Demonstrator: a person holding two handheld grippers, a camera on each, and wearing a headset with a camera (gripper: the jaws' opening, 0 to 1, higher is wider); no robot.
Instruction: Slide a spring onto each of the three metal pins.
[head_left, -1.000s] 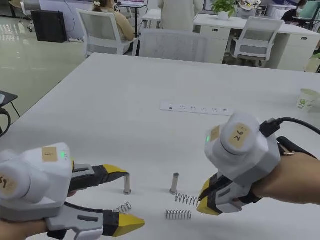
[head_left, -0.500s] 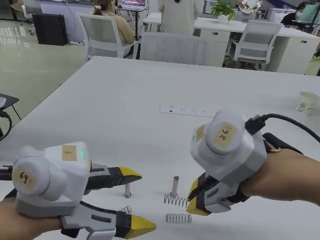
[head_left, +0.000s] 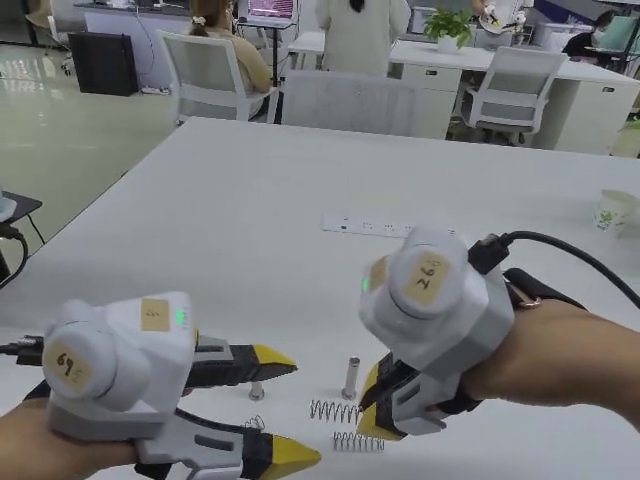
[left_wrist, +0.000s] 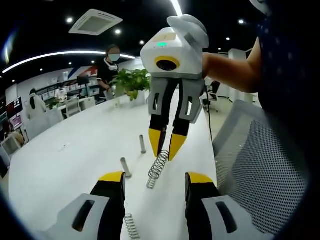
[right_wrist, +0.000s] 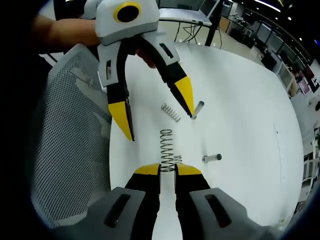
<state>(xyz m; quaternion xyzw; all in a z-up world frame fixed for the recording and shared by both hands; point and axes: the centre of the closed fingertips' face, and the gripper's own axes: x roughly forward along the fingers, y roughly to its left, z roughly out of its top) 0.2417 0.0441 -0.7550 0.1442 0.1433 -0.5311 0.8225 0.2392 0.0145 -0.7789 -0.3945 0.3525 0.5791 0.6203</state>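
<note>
bare table (head_left: 300, 200) lies open beyond the upright pins (head_left: 350, 377); a power strip (head_left: 385, 224) lies farther back.

An open-plan office. Beyond the far edge of the white table (head_left: 250, 200) stand swivel chairs (head_left: 520, 85), rows of white desks (head_left: 440, 55), a potted plant (head_left: 447, 17) and people (head_left: 355, 30). A power strip (head_left: 388, 226) lies on the tabletop. Overhead are ceiling lights (left_wrist: 176, 6) and an air vent (left_wrist: 95, 21).

- Your headset looks forward and down at the table (head_left: 250, 220), close above your left gripper (head_left: 300, 408) and right gripper (head_left: 366, 424).
- Your gripper cameras sit low, facing each other; both share the spring (left_wrist: 157, 167).
</note>
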